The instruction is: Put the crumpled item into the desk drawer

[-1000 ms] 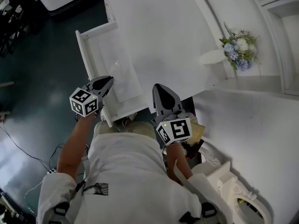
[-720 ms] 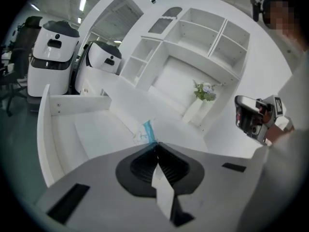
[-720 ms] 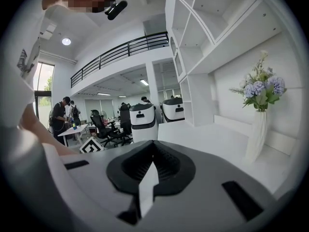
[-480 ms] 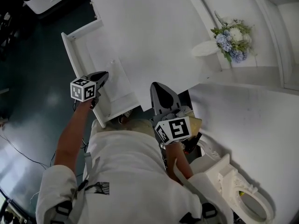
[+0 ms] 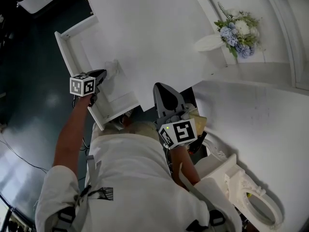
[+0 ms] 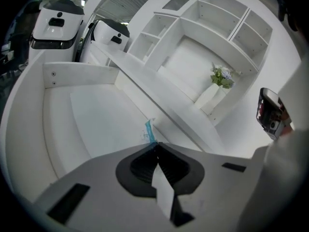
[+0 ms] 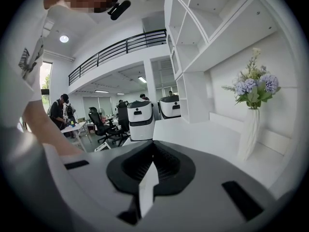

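Observation:
The white desk drawer (image 5: 65,52) stands pulled out at the left of the desk (image 5: 154,33). A crumpled clear plastic item (image 5: 112,67) with a blue-tinted edge (image 6: 149,130) lies in it and rises at one end. My left gripper (image 5: 102,74) reaches over the drawer's front, jaws shut, with that blue edge pinched at the tips (image 6: 155,144). The rest of the plastic spreads over the drawer floor (image 6: 104,127). My right gripper (image 5: 163,92) hangs at the desk's front edge, shut and with nothing in it (image 7: 153,148).
A white vase of blue and white flowers (image 5: 236,30) stands on the desk's back right corner (image 7: 253,105). White shelving (image 6: 212,23) rises behind the desk. An ornate white chair (image 5: 241,192) is at my lower right. White machines (image 6: 55,25) stand beyond the drawer.
My left gripper has moved from the drawer's front edge in over the drawer, and the plastic, flat before, now bunches up at its tips. The right gripper has hardly moved.

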`<act>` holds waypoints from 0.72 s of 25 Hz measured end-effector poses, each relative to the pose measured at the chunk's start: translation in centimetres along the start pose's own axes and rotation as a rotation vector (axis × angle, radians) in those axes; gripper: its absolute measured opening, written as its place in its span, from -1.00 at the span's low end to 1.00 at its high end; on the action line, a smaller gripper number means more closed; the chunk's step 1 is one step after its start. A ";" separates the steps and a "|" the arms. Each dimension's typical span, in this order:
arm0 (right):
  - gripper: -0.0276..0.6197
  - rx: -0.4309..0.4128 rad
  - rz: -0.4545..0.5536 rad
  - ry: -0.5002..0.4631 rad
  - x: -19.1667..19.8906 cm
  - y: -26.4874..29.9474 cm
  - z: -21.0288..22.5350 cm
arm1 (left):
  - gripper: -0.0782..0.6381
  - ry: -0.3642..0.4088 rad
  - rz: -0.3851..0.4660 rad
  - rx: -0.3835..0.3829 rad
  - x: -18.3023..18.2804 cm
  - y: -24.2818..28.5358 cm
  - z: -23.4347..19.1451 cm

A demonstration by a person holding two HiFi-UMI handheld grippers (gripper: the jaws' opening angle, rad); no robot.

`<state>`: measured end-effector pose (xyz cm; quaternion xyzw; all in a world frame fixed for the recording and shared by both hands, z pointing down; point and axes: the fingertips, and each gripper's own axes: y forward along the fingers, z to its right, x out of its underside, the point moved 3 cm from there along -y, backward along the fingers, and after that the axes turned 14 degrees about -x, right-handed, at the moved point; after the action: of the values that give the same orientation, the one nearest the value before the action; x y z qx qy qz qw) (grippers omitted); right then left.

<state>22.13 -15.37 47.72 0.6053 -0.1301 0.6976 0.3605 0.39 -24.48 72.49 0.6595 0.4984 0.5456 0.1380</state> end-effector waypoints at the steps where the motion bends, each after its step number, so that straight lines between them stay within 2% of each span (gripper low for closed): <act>1: -0.89 0.001 -0.002 0.001 0.1 -0.1 0.0 | -0.74 -0.005 -0.010 -0.004 0.0 0.2 -0.1; 6: -0.89 0.005 -0.022 -0.002 0.4 -0.3 0.3 | -0.74 -0.073 -0.065 -0.047 0.4 1.7 -1.3; 12: -0.89 0.012 -0.026 0.009 1.0 -0.7 0.7 | -0.73 -0.101 -0.118 -0.092 1.0 3.4 -1.6; 15: -0.89 0.012 -0.024 0.010 1.1 -0.9 1.0 | -0.73 -0.105 -0.150 -0.157 1.5 3.8 -2.2; 18: -0.89 0.019 -0.028 0.010 1.2 -1.3 1.4 | -0.73 -0.077 -0.174 -0.240 1.7 3.9 -3.2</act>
<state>24.03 -14.85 48.85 0.6069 -0.1132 0.6969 0.3648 -0.56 -26.02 77.47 0.6130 0.4793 0.5615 0.2815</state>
